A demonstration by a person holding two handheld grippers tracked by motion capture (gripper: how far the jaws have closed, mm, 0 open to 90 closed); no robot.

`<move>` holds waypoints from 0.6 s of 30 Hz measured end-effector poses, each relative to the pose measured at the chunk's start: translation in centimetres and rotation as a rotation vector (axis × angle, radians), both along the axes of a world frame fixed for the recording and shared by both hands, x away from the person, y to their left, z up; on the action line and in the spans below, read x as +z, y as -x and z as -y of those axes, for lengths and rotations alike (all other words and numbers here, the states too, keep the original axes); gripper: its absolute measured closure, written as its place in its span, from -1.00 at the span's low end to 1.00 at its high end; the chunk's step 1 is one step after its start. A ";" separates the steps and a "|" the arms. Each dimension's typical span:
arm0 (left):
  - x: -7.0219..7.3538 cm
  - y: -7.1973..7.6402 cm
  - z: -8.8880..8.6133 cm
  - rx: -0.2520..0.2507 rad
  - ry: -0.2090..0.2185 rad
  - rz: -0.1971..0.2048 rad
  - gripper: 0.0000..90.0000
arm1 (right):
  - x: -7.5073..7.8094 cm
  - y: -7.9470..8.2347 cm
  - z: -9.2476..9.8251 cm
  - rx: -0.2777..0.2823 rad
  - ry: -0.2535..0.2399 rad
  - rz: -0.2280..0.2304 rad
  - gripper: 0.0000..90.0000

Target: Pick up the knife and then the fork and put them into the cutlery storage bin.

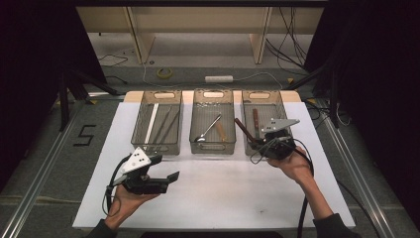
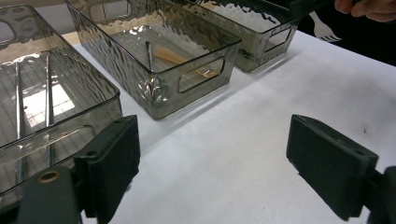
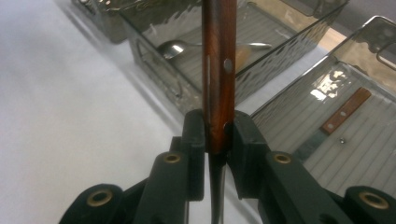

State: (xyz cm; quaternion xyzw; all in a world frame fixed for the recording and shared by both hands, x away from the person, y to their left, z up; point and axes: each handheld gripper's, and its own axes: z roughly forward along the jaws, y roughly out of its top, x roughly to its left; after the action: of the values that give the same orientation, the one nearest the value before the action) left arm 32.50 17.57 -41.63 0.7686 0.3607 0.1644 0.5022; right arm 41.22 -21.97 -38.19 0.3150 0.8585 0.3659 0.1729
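My right gripper (image 1: 258, 143) (image 3: 218, 126) is shut on a wooden-handled fork (image 1: 243, 128) (image 3: 218, 70), held above the near end of the right clear bin (image 1: 262, 92). The riveted handle points away from the jaws towards the bins. Its metal tines (image 2: 322, 30) hang below the hand. My left gripper (image 1: 171, 179) (image 2: 212, 154) is open and holds nothing. It hovers low over the white table (image 1: 223, 198), in front of the left bin (image 1: 159, 148).
The left bin holds long metal rods (image 2: 18, 121). The middle bin (image 1: 213, 148) has a spoon (image 1: 208, 130) and a wooden-handled piece. Another wooden-handled utensil (image 1: 256, 119) lies in the right bin. Cables, a tape roll (image 1: 165, 73) and a power strip (image 1: 219, 78) lie on the floor beyond.
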 end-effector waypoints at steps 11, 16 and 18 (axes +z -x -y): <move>-0.2 0.5 -0.5 0.019 0.007 0.012 -0.64 | 1.6 -3.7 0.9 -0.097 -0.046 -0.009 0.74; -0.1 0.7 -0.9 0.032 0.017 0.028 -0.64 | 2.2 -5.5 1.1 -0.139 -0.062 -0.010 0.74; -0.2 0.7 -1.0 0.036 0.018 0.025 -0.64 | 2.4 -6.2 1.2 -0.157 -0.065 -0.008 0.74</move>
State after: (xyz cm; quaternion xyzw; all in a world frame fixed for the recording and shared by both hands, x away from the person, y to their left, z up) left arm 31.78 18.60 -41.80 0.7553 0.3694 0.1797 0.5107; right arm 47.41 -23.18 -35.83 0.3884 0.8196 0.3773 0.1873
